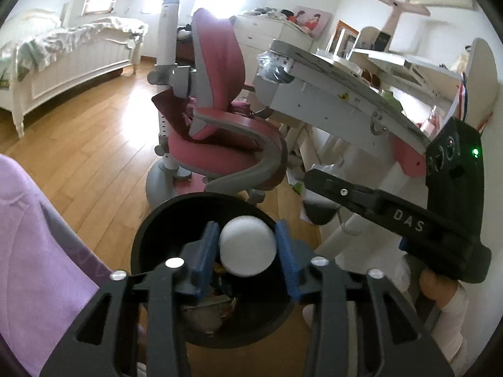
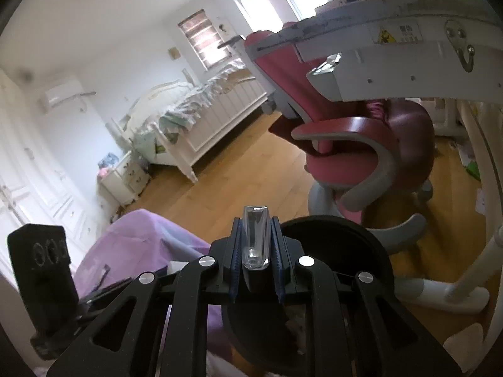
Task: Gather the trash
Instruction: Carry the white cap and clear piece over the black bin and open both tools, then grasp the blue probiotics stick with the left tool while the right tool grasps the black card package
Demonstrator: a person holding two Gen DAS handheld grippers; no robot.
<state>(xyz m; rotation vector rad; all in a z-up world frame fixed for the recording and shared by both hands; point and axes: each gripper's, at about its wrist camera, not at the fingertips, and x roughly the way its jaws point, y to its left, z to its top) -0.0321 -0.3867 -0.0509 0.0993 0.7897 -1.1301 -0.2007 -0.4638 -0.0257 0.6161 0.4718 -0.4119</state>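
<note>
A black round trash bin [image 1: 145, 245] stands on the wood floor just below me, with scraps at its bottom. My left gripper [image 1: 248, 251] hangs over its mouth. A white crumpled ball [image 1: 247, 245] sits between the blue pads, which stand apart and do not seem to press on it. My right gripper [image 2: 257, 251] is shut on a small clear plastic piece [image 2: 255, 235] and hovers by the near rim of the bin [image 2: 361, 235]. In the left wrist view the right gripper's black body [image 1: 408, 223] reaches in from the right.
A pink and grey swivel chair [image 1: 220, 119] stands right behind the bin. A white desk [image 1: 339, 94] overhangs at the right, with its legs and more clutter beneath. A purple garment [image 1: 34, 251] fills the left. A white bed [image 1: 69, 59] lies across the room.
</note>
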